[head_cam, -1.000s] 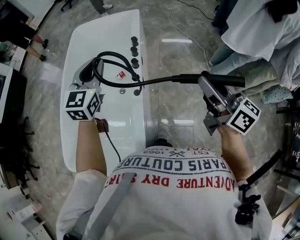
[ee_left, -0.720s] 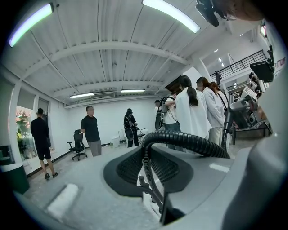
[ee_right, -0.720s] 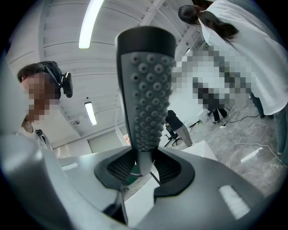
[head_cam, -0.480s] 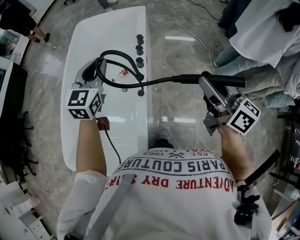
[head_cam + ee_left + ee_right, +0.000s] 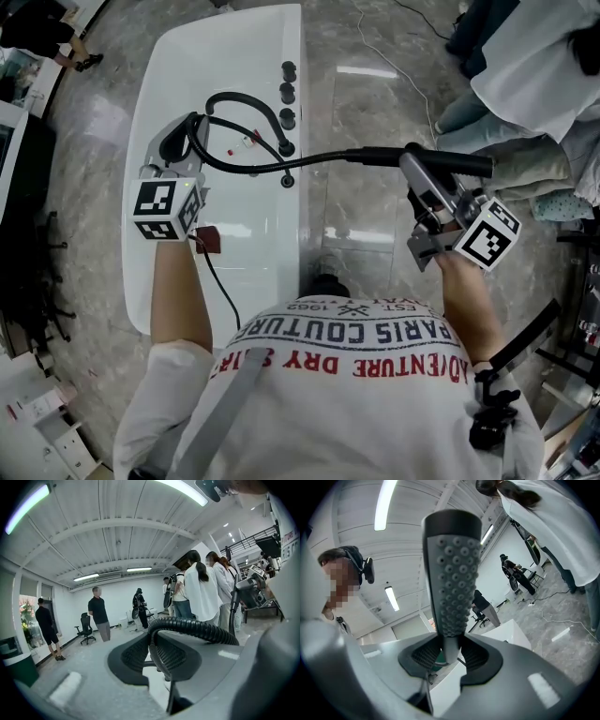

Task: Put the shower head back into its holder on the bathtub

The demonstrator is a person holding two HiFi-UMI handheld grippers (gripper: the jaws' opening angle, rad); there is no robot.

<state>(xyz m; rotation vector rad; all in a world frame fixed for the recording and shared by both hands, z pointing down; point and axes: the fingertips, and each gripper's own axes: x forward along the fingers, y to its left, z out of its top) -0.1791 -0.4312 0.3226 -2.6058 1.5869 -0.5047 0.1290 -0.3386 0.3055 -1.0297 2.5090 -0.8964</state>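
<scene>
left gripper (image 5: 158, 660) clamped on the hose (image 5: 197, 629), over the bathtub (image 5: 239, 272) | right gripper (image 5: 450, 654) clamped on the shower head (image 5: 452, 573), out past the bathtub's right rim, not yet docked | risk: the looped hose could tug or twist the shower head off line, or kink.

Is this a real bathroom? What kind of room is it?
Probably not a bathroom, more like a big workshop or test hall. The bathtub stands alone on a stone floor, with an office chair and people standing around.
</scene>
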